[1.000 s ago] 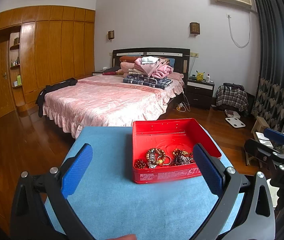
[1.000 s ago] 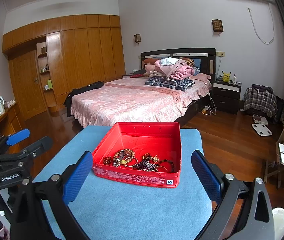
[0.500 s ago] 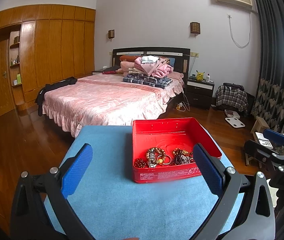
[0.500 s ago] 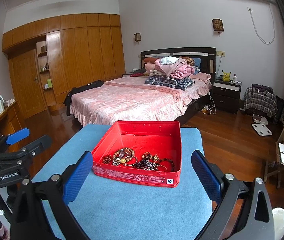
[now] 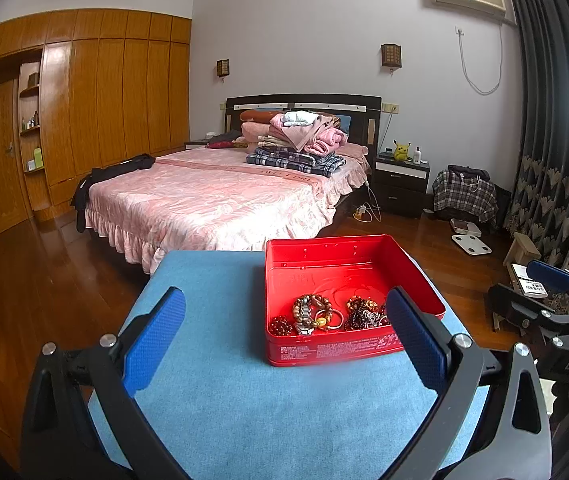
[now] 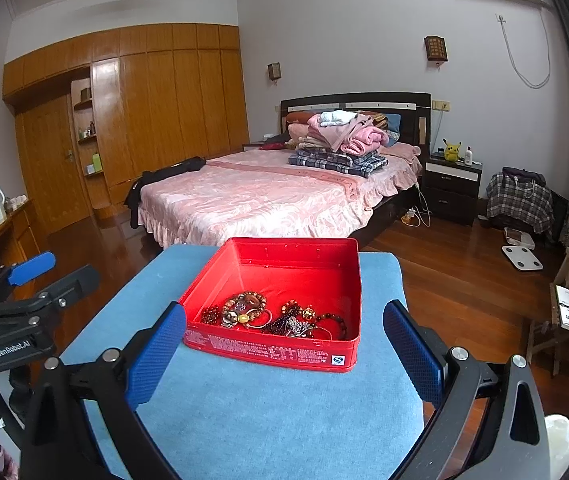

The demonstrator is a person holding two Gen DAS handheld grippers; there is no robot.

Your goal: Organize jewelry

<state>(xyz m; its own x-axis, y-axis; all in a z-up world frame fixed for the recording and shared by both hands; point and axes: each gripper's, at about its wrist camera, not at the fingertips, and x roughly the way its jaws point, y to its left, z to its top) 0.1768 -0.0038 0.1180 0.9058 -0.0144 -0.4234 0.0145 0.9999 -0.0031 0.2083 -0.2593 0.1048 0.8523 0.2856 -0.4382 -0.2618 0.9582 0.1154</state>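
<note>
1. Both the left gripper (image 5: 284,336) and the right gripper (image 6: 284,344) are held with jaws spread wide, nothing between them.
2. A blue-covered table (image 5: 244,408) is seen under the jaws.
3. Just beyond the jaws, a red tin (image 6: 284,350) is set on it, with the jewelry (image 6: 272,316) heaped at its near wall.
4. Farther off, a pink bed (image 6: 268,196) and wooden wardrobes (image 6: 172,100) are seen.

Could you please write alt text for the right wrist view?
An open red tin holding tangled bead bracelets sits on a blue mat, framed by the open right gripper. A pink bed stands behind.
</note>
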